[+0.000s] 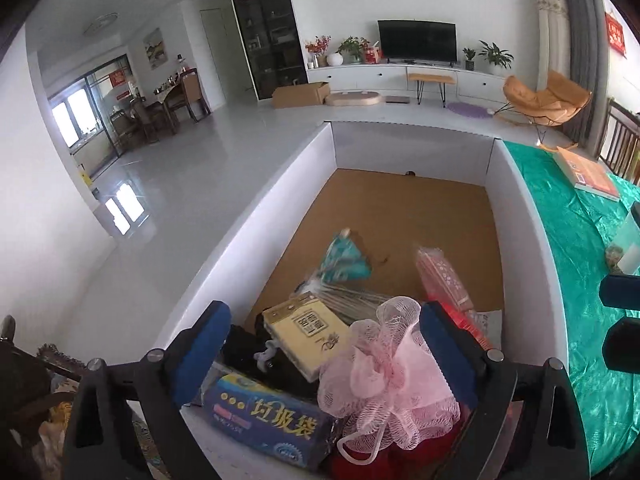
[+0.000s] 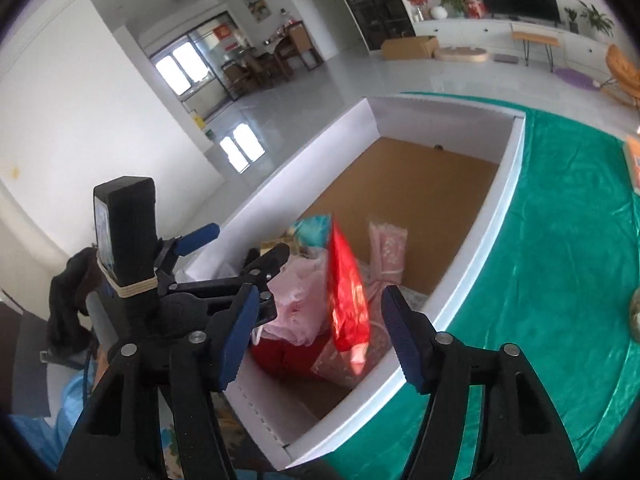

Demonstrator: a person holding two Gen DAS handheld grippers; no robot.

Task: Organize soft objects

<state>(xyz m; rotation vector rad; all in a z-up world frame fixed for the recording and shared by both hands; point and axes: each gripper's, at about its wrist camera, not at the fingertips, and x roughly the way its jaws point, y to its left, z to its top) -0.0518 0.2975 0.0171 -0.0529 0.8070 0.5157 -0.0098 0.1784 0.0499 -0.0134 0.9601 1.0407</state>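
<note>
While jaws gape, pink loofah (image 1: pixel 384 368) between.

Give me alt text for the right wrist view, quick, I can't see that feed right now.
The right hand-held gripper stands open above a white cardboard box on a green satin tablecloth, with a shiny red plastic packet between its blue pads, touching neither. Below lie a pink mesh bath sponge and other soft packages; the left hand-held gripper is also open.
</note>
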